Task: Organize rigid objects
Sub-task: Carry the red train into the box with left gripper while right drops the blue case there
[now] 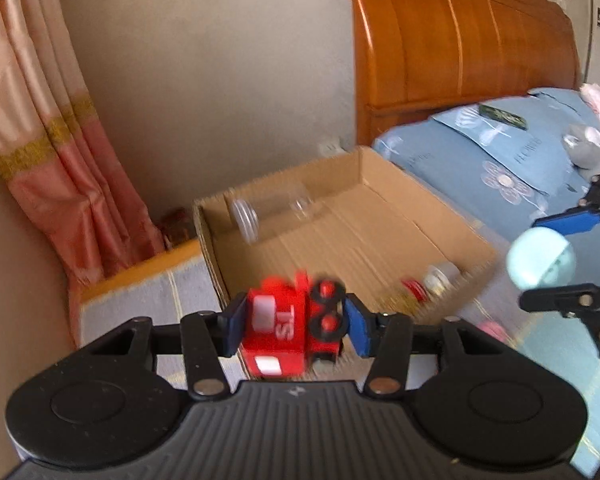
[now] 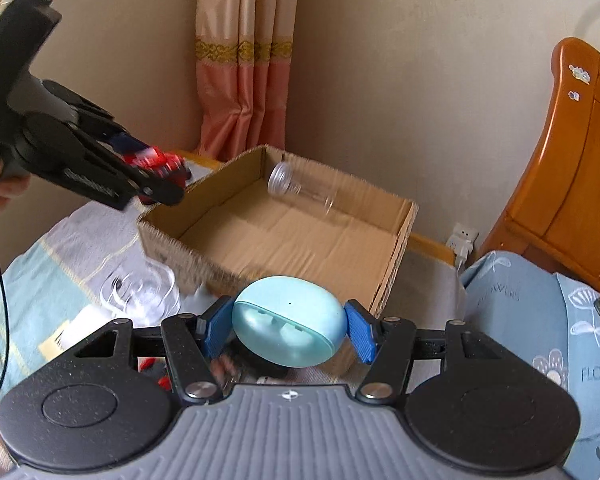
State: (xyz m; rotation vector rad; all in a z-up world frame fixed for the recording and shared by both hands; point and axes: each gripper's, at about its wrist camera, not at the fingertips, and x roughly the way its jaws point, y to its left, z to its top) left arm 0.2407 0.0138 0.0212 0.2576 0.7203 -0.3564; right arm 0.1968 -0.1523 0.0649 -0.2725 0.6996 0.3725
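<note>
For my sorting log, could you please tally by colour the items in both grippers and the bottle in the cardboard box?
Red: 1, red plastic toy train
Light blue: 1, light blue egg-shaped plastic case
Clear: 1, clear plastic bottle lying in the brown cardboard box
Total: 3

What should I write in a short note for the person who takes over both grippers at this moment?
Left gripper: shut on the red toy train, near the cardboard box.
Right gripper: shut on the light blue oval case, in front of the box.
Done: a clear bottle and two small jars lie in the box.
Left: put both held things in, then the clear items on the bed.
</note>
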